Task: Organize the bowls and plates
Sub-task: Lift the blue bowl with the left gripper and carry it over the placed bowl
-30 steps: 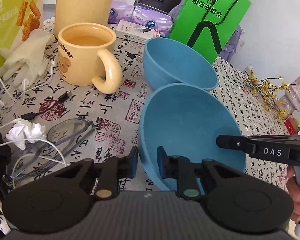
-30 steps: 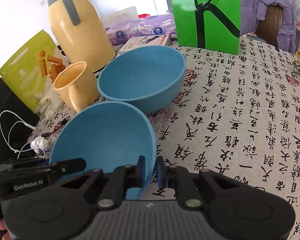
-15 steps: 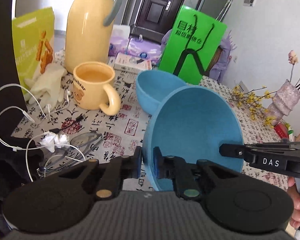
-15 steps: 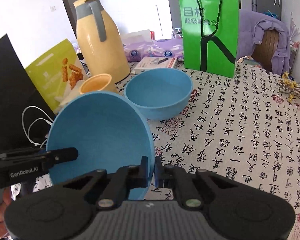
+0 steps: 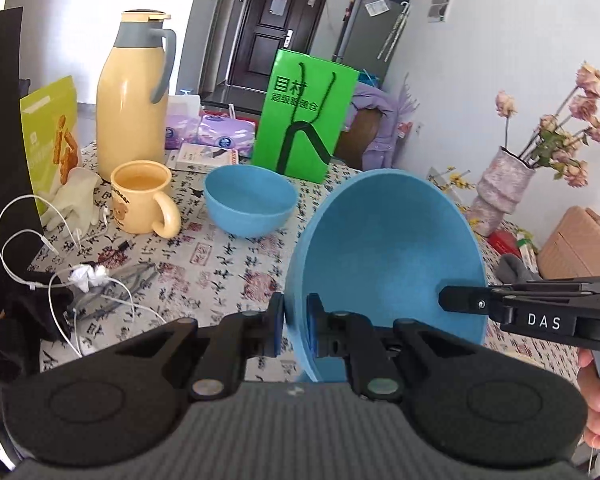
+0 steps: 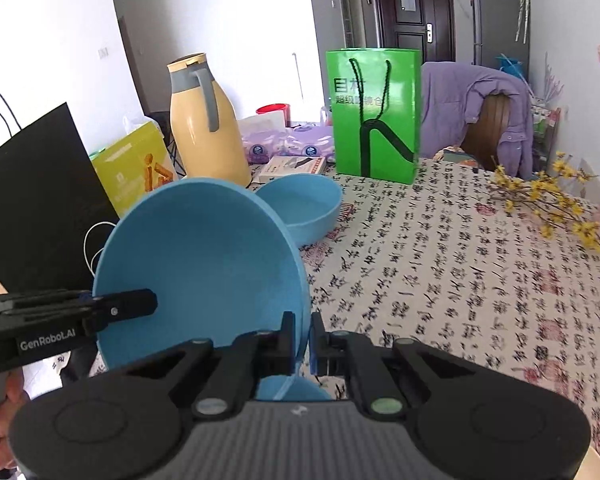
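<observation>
I hold a large blue bowl [image 5: 392,256] in the air above the table, tilted toward me. My left gripper [image 5: 294,326] is shut on its left rim. My right gripper [image 6: 302,344] is shut on its right rim; the bowl also shows in the right wrist view [image 6: 200,264]. A second blue bowl [image 5: 250,200] stands upright on the table beyond it, also seen in the right wrist view [image 6: 304,208], partly hidden by the held bowl.
A yellow mug [image 5: 142,196], a yellow thermos [image 5: 134,96], a green bag [image 5: 306,128], a snack pouch [image 5: 52,140], a glove, cables and glasses [image 5: 112,284] crowd the table's left. A vase of flowers [image 5: 504,188] and yellow sprigs [image 6: 548,196] are at the right.
Both grippers have lifted the held bowl off the table and raised it well above; the table and the second bowl now lie farther below. Both grips stay shut on the rim.
</observation>
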The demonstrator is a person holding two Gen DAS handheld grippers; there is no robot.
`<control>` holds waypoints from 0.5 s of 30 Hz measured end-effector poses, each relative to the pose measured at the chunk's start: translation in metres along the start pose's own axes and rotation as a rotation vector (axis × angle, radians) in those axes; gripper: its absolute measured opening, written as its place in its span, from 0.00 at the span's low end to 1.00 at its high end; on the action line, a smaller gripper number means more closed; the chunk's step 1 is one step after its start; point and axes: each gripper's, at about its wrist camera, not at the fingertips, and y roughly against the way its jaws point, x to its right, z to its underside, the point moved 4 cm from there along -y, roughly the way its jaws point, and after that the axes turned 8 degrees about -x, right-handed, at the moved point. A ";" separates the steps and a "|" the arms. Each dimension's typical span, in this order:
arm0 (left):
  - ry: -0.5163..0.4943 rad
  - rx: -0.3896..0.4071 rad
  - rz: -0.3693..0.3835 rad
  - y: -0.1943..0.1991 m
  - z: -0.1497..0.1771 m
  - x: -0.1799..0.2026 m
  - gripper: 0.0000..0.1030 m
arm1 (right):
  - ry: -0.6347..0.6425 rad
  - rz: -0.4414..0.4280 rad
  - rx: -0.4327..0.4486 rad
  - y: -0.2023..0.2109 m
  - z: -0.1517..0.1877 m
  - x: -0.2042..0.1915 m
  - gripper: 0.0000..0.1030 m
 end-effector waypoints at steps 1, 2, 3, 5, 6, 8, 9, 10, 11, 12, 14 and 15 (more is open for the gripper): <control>-0.004 -0.003 0.004 0.002 0.005 0.003 0.11 | -0.001 0.005 -0.002 0.005 0.006 0.000 0.06; -0.004 -0.009 0.007 0.004 0.010 0.005 0.11 | -0.001 0.009 -0.003 0.009 0.012 0.000 0.06; -0.008 -0.019 0.009 0.005 0.017 0.007 0.11 | -0.004 0.010 -0.007 0.013 0.016 0.000 0.06; -0.022 -0.034 0.010 0.006 0.027 0.011 0.12 | -0.009 0.013 -0.017 0.018 0.028 0.001 0.06; -0.026 -0.045 0.011 0.005 0.033 0.012 0.12 | -0.008 0.015 -0.021 0.020 0.033 0.001 0.06; -0.028 -0.063 0.015 0.002 0.041 0.013 0.12 | -0.013 0.015 -0.038 0.020 0.044 0.003 0.06; -0.028 -0.077 0.020 -0.002 0.045 0.012 0.12 | -0.015 0.014 -0.047 0.019 0.048 0.004 0.06; -0.027 -0.090 0.021 -0.006 0.049 0.012 0.12 | -0.020 0.013 -0.056 0.017 0.052 0.006 0.06; -0.027 -0.099 0.019 -0.009 0.053 0.012 0.12 | -0.026 0.014 -0.067 0.013 0.057 0.008 0.06; -0.034 -0.108 0.011 -0.013 0.057 0.012 0.12 | -0.030 0.014 -0.078 0.009 0.062 0.009 0.06; -0.050 -0.118 -0.008 -0.019 0.064 0.014 0.12 | -0.040 0.014 -0.104 0.000 0.069 0.012 0.06; -0.052 -0.126 -0.013 -0.022 0.067 0.013 0.12 | -0.041 0.013 -0.115 -0.003 0.072 0.013 0.06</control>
